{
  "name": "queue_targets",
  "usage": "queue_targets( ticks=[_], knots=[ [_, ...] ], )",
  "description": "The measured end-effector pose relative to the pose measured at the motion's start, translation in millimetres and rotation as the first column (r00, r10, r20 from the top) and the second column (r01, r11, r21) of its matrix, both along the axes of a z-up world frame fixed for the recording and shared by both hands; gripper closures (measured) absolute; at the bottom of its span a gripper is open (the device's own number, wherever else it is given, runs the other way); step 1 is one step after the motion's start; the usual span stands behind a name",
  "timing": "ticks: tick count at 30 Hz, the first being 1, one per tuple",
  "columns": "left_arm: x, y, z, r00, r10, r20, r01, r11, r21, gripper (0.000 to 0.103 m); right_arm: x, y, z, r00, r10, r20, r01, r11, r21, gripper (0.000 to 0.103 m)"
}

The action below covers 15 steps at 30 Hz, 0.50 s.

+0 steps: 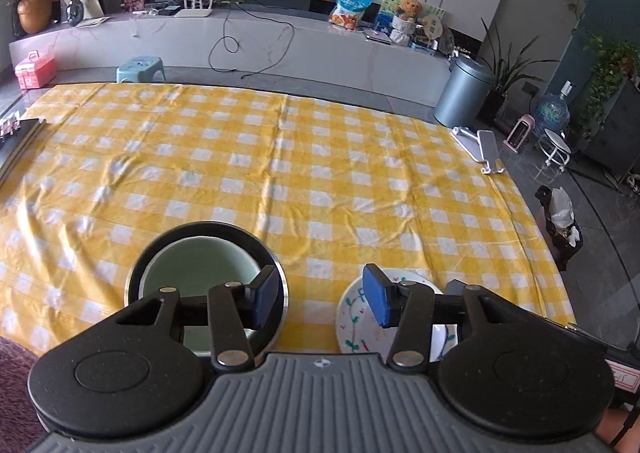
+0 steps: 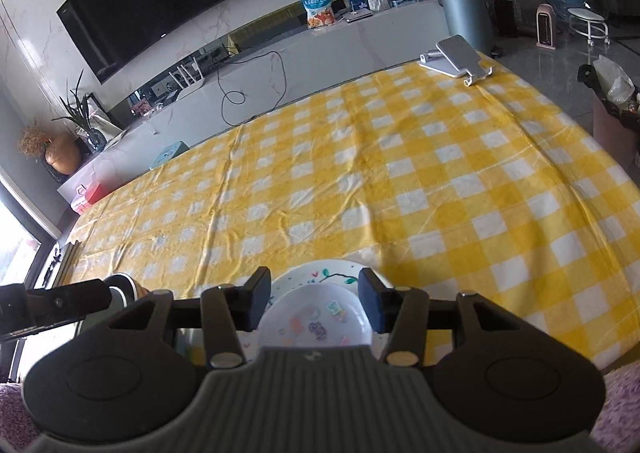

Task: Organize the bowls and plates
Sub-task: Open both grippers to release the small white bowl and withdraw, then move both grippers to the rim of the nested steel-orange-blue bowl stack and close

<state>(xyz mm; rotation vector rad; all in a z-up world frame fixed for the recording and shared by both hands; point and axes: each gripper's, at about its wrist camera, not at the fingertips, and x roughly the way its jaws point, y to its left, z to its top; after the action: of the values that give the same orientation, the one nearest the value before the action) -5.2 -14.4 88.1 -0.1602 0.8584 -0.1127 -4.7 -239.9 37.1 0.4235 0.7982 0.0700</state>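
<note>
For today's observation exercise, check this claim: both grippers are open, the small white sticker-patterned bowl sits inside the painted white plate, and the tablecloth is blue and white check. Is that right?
One detail is wrong. The tablecloth is yellow and white check, not blue, as both wrist views show. The rest stands: the left gripper and right gripper are open, and the right wrist view shows the small white sticker-patterned bowl inside the painted white plate.

Home living room: television (image 2: 156, 1), houseplants (image 1: 516, 65)
</note>
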Motion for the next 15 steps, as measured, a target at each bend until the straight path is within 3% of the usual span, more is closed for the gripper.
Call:
queue_targets(
  ticks=[6,15],
  knots=[
    [0,59,1,0.988,0.154,-0.001,-0.154,0.988,-0.018,0.041,2,43,14,0.996,0.086,-0.016,-0.084,0.992,0.093,0.052],
    [6,119,-34,0.951,0.290,-0.107,-0.302,0.947,-0.109,0.040,21,112,14,0.980,0.173,-0.101,-0.161,0.980,0.119,0.037]
  ],
)
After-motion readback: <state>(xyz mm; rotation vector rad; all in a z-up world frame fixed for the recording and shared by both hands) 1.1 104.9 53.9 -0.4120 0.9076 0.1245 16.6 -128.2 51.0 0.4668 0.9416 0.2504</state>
